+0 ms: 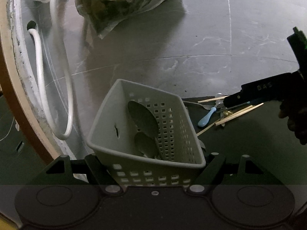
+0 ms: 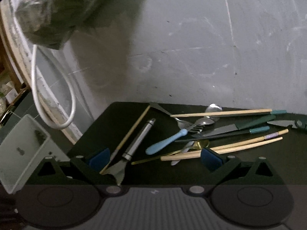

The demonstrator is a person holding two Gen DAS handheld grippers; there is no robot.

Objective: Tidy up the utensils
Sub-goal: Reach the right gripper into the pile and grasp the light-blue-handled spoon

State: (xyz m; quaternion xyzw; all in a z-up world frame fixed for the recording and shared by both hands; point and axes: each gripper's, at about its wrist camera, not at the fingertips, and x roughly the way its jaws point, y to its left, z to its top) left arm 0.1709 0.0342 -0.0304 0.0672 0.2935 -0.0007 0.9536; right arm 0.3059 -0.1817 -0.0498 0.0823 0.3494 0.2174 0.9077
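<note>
A white perforated basket is tilted toward me, with my left gripper shut on its near wall. Two metal spoons lie inside it. The same basket shows at the left edge of the right wrist view. My right gripper stands wide open low over a pile of utensils on a dark mat. Between its blue pads lie a steel-handled tool, a blue-handled fork, a gold spoon and wooden chopsticks. Nothing is gripped there.
A green-handled knife and scissors lie at the pile's right. A white hose loops along the left wall. A plastic bag of dark stuff sits on the grey surface behind.
</note>
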